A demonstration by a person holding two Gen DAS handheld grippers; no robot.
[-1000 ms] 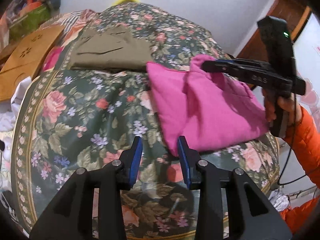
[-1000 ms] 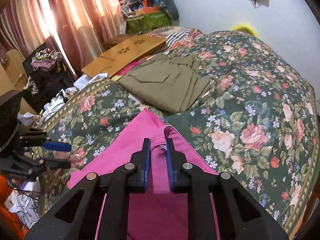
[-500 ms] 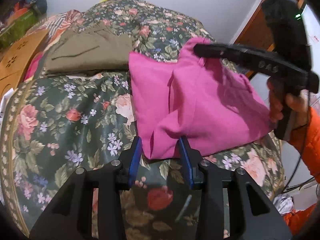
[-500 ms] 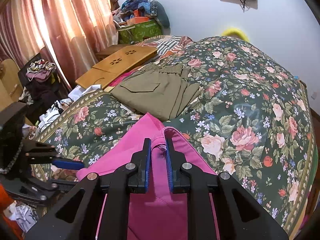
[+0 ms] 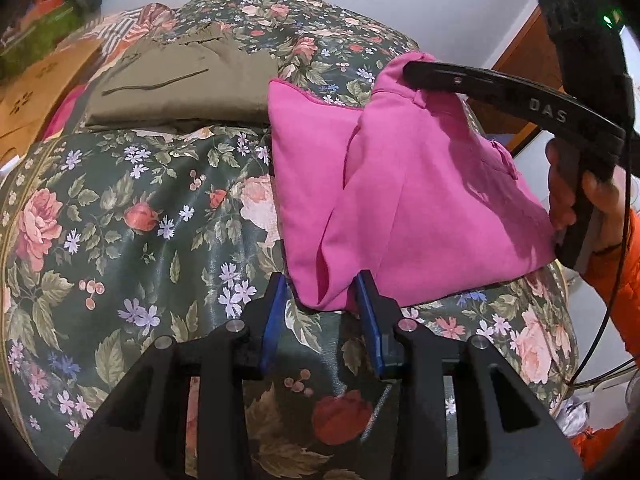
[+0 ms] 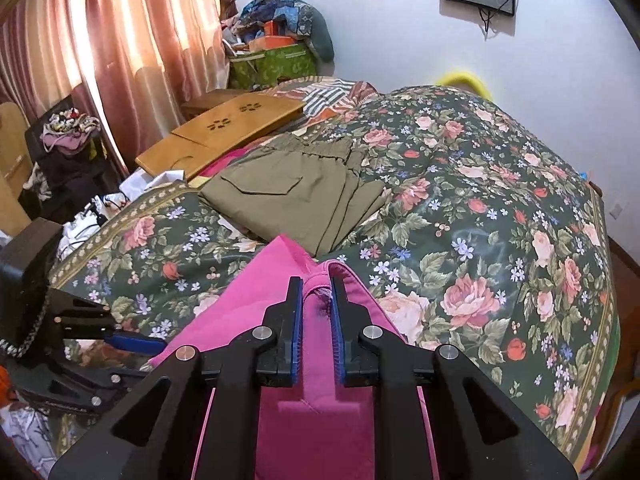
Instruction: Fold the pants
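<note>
Pink pants (image 5: 408,184) lie partly folded on a floral bedspread (image 5: 132,216). My right gripper (image 6: 316,292) is shut on a raised fold of the pink pants (image 6: 316,412) and holds it up off the bed; it also shows in the left wrist view (image 5: 416,70). My left gripper (image 5: 320,288) is open, its jaws on either side of the near corner of the pants, low over the bed. It shows in the right wrist view (image 6: 136,344) too.
Olive-green pants (image 5: 180,84) lie folded on the bed behind the pink ones, also in the right wrist view (image 6: 300,196). A wooden lap tray (image 6: 224,128) sits at the far left of the bed. Curtains (image 6: 100,40) and clutter lie beyond.
My left gripper has moved forward over the bed until its open jaws straddle the near corner of the pink pants. My right gripper has kept its hold on the raised fold.
</note>
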